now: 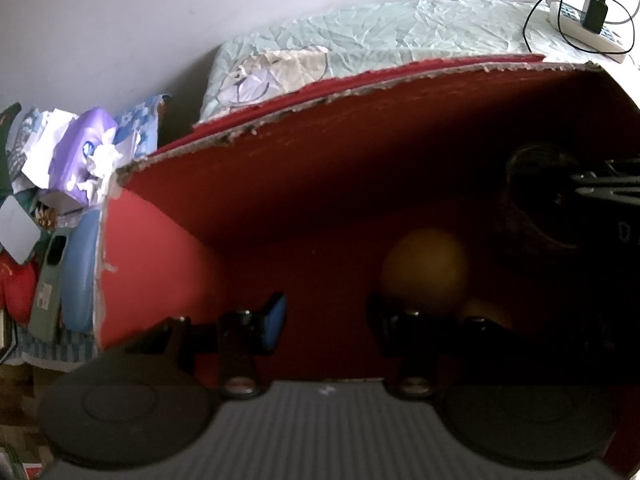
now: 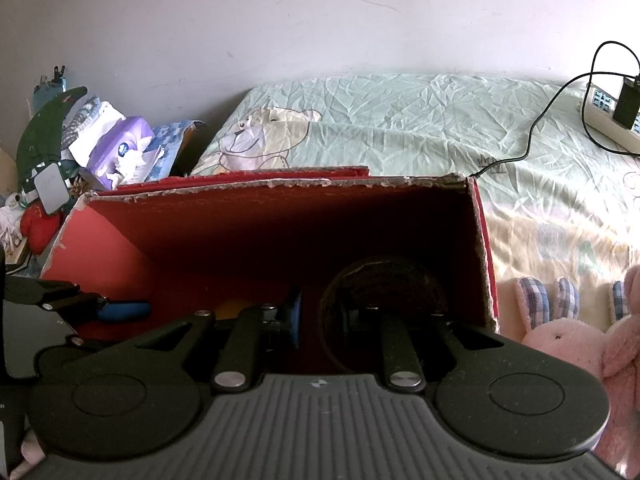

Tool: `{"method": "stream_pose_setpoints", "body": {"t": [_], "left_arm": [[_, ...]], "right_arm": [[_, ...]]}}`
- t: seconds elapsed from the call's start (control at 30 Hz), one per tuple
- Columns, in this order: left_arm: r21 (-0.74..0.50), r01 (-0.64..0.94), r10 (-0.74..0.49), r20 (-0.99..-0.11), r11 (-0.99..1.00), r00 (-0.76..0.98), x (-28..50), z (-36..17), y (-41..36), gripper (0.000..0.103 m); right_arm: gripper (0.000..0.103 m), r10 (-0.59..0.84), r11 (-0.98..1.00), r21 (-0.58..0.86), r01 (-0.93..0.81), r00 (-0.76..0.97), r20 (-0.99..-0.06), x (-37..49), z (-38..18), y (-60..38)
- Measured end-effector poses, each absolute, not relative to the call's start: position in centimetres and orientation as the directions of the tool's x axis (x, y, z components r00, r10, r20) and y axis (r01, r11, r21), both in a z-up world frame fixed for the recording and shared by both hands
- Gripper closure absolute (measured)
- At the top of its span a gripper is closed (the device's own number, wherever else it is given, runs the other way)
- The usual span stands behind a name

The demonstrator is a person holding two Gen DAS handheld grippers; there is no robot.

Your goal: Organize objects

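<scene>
The landmark is the open red cardboard box with torn edges [image 2: 276, 216], which rests on the pale green bedsheet printed with a bear [image 2: 400, 120].

The left gripper [image 1: 326, 316] points into the box; its fingers stand apart with nothing between them. A blurred yellow-orange ball [image 1: 424, 272] lies on the box floor, just beyond the right-hand finger; contact cannot be determined. The ball is largely hidden in the right wrist view.

The right gripper [image 2: 332, 316] also reaches into the box, at the right end. Its fingers are spread. A dark round object [image 2: 384, 276] sits in the shadow around the right-hand finger; whether it is grasped cannot be determined.

Outside the box, beside its right wall, a pink plush rabbit with checked ears [image 2: 568, 332] lies on the sheet. Beyond the box, at the far right, a white power strip with a black adapter [image 2: 616, 116] rests on the sheet.
</scene>
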State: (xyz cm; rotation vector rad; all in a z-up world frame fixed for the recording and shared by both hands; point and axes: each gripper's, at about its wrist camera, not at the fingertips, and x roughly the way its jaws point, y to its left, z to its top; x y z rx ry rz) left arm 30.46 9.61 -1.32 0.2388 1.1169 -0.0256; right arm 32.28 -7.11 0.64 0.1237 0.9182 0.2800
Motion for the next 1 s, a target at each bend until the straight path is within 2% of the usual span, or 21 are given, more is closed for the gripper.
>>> {"method": "stream_pose_setpoints", "body": {"t": [1.0], "left_arm": [[0.181, 0.146, 0.096, -0.886, 0.973, 0.454, 29.96, -1.66, 9.78, 0.054]], "right_arm": [[0.084, 0.267, 0.963, 0.198, -0.181, 0.573, -0.775, 32.14, 0.69, -6.69]]}}
